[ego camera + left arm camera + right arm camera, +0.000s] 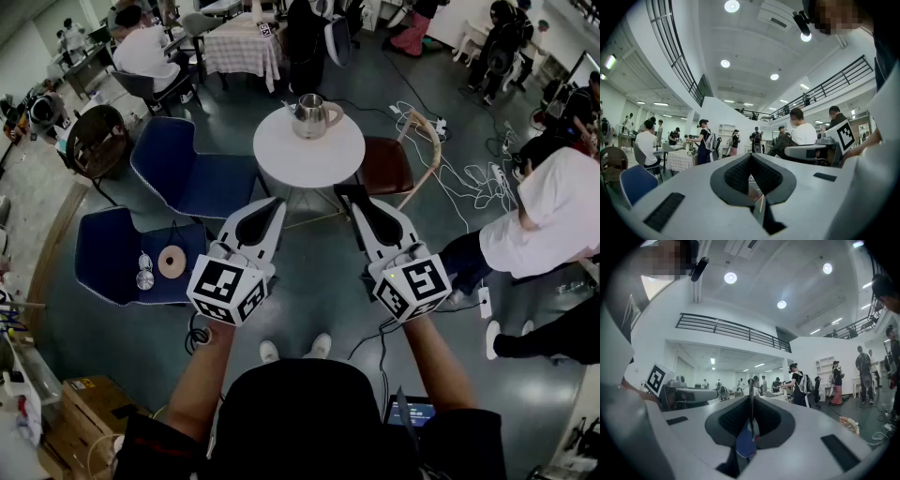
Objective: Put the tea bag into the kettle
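Observation:
A steel kettle (312, 116) stands at the far side of a small round white table (281, 155), ahead of me in the head view. Both grippers are held side by side short of the table, pointing toward it. My right gripper (352, 195) is shut on a small blue tea bag (746, 442), which hangs between its pads in the right gripper view. The jaws of my left gripper (275, 203) are together with nothing between them, and its tips (750, 157) meet in the left gripper view. The kettle does not show in either gripper view.
A blue chair (192, 173) stands left of the table. A second blue chair (117, 253) holds round objects. A brown chair (386, 164) stands on the table's right, with cables (459, 178) across the floor beyond it. A seated person in white (548, 220) is at right.

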Demonstrator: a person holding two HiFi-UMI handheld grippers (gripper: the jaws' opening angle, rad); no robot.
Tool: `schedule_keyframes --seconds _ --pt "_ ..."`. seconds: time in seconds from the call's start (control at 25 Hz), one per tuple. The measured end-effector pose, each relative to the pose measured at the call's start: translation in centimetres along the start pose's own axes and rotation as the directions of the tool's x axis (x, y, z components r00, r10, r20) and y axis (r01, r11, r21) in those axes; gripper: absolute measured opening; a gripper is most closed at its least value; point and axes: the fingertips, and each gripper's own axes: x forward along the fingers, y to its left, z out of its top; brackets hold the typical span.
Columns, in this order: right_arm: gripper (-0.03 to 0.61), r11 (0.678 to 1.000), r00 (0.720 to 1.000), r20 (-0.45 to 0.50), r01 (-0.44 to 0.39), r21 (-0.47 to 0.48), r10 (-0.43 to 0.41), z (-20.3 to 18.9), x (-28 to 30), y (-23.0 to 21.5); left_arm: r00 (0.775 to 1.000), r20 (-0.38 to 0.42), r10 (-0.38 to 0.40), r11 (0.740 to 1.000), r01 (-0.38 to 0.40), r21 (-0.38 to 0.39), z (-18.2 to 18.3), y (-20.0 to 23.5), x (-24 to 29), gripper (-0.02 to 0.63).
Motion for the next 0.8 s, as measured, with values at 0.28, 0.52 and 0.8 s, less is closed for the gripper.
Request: schedule_keyframes --seconds 0.28,0.52,0.8 --pt "0.044 1.0 1.0 0.014 -0.002 0.017 0.002 0.2 -0.7 -0.7 1.0 0.004 0.002 1.0 -0.002 -0.001 0.2 -0.9 0.4 0.014" --pt "0.044 1.0 1.0 0.011 -0.015 0.009 0.015 0.1 -1.4 -2.0 1.0 0.003 0.012 1.0 -0.012 -0.001 -0.1 -2.0 1.6 0.015" --pt "0.044 0.999 0.999 0.015 -0.041 0.016 0.04 -0.2 -2.6 -4.9 0.999 0.003 0.045 0.999 -0.045 0.002 -0.7 -3.9 3.8 0.015"
